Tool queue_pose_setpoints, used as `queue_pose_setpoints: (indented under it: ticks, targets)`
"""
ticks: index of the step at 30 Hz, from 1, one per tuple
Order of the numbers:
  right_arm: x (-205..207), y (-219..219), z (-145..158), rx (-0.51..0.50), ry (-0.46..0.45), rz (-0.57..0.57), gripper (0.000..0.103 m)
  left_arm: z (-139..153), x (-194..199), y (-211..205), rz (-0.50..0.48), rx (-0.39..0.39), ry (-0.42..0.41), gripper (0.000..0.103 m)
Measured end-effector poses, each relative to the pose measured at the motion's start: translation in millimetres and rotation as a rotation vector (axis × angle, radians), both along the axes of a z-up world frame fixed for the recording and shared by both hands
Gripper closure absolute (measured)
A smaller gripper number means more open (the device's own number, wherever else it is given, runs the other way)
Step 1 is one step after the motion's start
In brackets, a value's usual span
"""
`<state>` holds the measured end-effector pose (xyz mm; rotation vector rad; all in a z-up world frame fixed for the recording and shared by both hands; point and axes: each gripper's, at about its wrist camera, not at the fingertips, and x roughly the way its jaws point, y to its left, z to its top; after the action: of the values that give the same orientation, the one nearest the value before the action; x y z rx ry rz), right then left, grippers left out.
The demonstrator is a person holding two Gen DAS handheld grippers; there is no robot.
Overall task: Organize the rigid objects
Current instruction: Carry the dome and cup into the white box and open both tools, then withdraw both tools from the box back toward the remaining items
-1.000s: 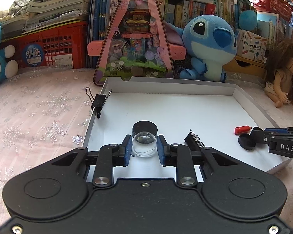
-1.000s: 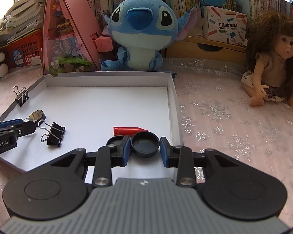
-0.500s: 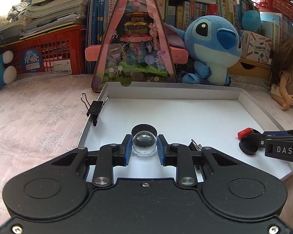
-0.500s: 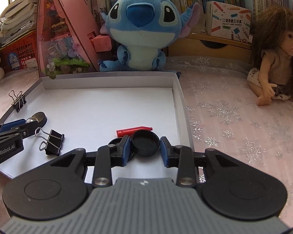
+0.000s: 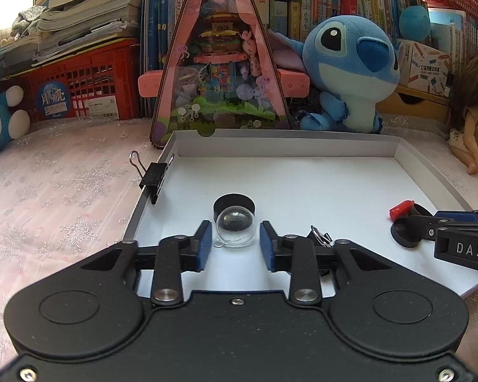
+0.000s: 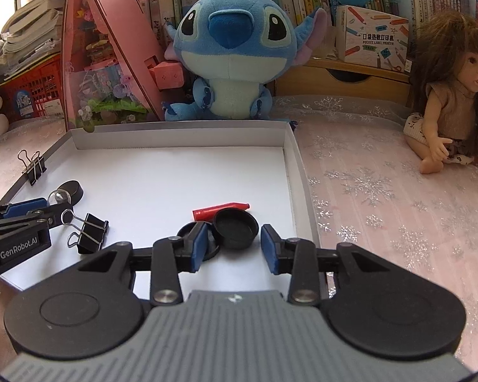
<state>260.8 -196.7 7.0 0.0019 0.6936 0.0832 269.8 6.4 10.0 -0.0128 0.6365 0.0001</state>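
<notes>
Here, in the left wrist view, the left claw (image 5: 235,243) is seen with its blue pads parted, a clear dome (image 5: 235,227) sitting between them with a small gap on each side, so nothing is gripped. The dome rests on the floor of the white tray (image 5: 286,145) at the centre of the frame, just in front of a black round base (image 5: 234,203) which it partly hides. A black binder clip (image 5: 153,176) is clamped on the tray's left wall, in the left middle of the frame. In the right wrist view, the right claw (image 6: 233,245) is likewise held apart, and a black round lid (image 6: 235,227) lies between its pads, untouched by either. A second black disc (image 6: 196,237) is found just left of the lid, partly behind the left pad, and a red cap (image 6: 221,210) lies just beyond both. A loose binder clip (image 6: 90,232) is seen in the lower left of the tray. A blue plush toy (image 6: 232,51) sits behind the tray's far wall, and a doll (image 6: 452,95) is placed at the right edge, on the pink snowflake cloth (image 6: 366,175).
</notes>
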Motion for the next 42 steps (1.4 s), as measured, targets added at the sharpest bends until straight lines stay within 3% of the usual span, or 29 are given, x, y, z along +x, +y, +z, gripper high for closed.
queue_pose_setpoints:
  ticks: [5, 7, 10, 25, 42]
  targets:
    - [-10.1, -0.7, 11.4, -0.018, -0.027, 0.012, 0.038, 12.0, -10.9, 0.4, -0.007, -0.01, -0.015, 0.049]
    - [-16.5, -1.4, 16.9, -0.026, -0.046, 0.018, 0.033, 17.9, -16.9, -0.2, -0.02, -0.019, -0.028, 0.038]
    - [-28.2, -2.8, 23.7, -0.027, -0.07, 0.027, 0.029, 25.2, -26.8, -2.6, -0.04, -0.011, -0.044, 0.032]
    - [-91.9, -5.8, 39.8, -0.023, -0.142, 0.102, 0.021, 39.8, -86.0, -10.3, -0.123, -0.024, -0.05, 0.028]
    - [-171.0, -14.9, 26.3, -0.008, -0.161, 0.191, 0.018, 28.8, -173.9, -5.7, -0.198, -0.085, -0.072, 0.027]
